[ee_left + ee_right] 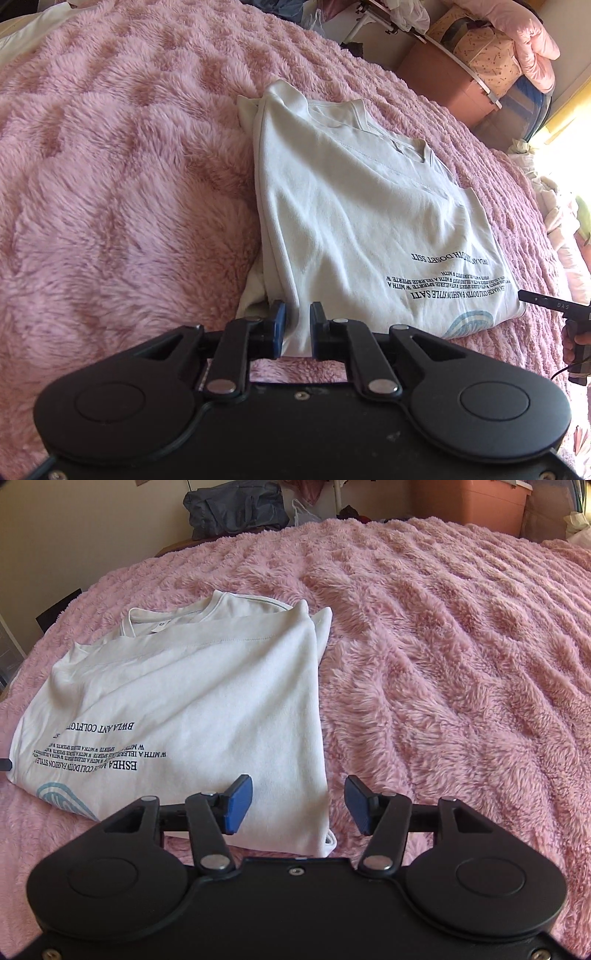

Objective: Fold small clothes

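A white T-shirt with black lettering and a blue print lies folded lengthwise on the pink fluffy blanket. My left gripper sits at the shirt's near left corner, its blue pads narrowly apart with shirt fabric between them. In the right wrist view the same T-shirt lies left of centre. My right gripper is open wide over the shirt's near right corner, holding nothing. The right gripper also shows at the right edge of the left wrist view.
The pink blanket covers the whole bed. A dark bag and a pink storage box stand beyond the far edge. More boxes and bedding are stacked at the far right.
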{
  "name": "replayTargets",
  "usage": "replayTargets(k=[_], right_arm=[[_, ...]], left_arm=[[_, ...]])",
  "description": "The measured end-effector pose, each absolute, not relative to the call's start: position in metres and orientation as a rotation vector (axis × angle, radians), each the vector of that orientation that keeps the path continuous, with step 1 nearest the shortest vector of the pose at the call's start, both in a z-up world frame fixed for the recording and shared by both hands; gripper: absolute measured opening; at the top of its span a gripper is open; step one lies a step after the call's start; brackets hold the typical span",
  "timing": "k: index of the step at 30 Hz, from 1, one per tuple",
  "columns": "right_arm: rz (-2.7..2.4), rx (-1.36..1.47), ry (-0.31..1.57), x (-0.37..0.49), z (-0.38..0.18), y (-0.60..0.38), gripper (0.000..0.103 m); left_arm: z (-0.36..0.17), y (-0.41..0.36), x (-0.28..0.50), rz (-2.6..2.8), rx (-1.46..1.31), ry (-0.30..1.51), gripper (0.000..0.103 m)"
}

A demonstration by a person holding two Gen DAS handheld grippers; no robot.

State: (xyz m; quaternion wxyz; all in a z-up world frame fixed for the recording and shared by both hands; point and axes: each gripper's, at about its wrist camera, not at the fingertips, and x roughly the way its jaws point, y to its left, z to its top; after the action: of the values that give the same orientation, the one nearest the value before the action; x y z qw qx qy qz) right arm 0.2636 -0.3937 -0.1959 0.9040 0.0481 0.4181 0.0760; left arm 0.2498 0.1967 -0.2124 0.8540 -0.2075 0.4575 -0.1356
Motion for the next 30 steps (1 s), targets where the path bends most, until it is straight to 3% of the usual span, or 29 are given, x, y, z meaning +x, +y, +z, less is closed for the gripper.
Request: replayTargets(k=[1, 2, 3, 11, 22, 24, 25, 26, 28, 30], right_arm=[[0.176, 0.13, 0.87, 0.265, -0.198, -0.397, 0.035], [0.188, 0.153, 0.878, 0.266, -0.199, -0.398, 0.009], [0.207, 0.176, 0.911, 0.269, -0.202, -0.398, 0.006], [0.212, 0.133, 0.892, 0.259, -0.194, -0.399, 0.005], [0.208, 0.114, 0.898, 0.257, -0.192, -0.396, 0.008], [0.207, 0.139, 0.893, 0.256, -0.191, -0.4, 0.025], [0.209, 0.162, 0.883, 0.256, -0.191, -0.403, 0.042], [0.211, 0.173, 0.871, 0.255, -0.19, -0.405, 0.051], [0.202, 0.158, 0.864, 0.254, -0.189, -0.405, 0.051], [0.204, 0.14, 0.878, 0.255, -0.191, -0.404, 0.051]], left_arm=[[-0.212, 0.197, 0.25, -0.297, -0.444, 0.965, 0.006], [-0.211, 0.196, 0.25, -0.301, -0.441, 0.966, 0.0], [-0.21, 0.196, 0.25, -0.303, -0.438, 0.966, 0.0], [-0.201, 0.209, 0.224, -0.245, -0.371, 1.044, 0.0], [-0.192, 0.219, 0.232, -0.255, -0.363, 0.964, 0.0], [-0.19, 0.216, 0.235, -0.271, -0.358, 0.953, 0.013], [-0.19, 0.215, 0.237, -0.28, -0.363, 0.949, 0.014], [-0.19, 0.214, 0.239, -0.292, -0.377, 0.944, 0.015], [-0.19, 0.215, 0.242, -0.319, -0.422, 0.928, 0.019], [-0.191, 0.213, 0.245, -0.342, -0.462, 0.921, 0.029]])
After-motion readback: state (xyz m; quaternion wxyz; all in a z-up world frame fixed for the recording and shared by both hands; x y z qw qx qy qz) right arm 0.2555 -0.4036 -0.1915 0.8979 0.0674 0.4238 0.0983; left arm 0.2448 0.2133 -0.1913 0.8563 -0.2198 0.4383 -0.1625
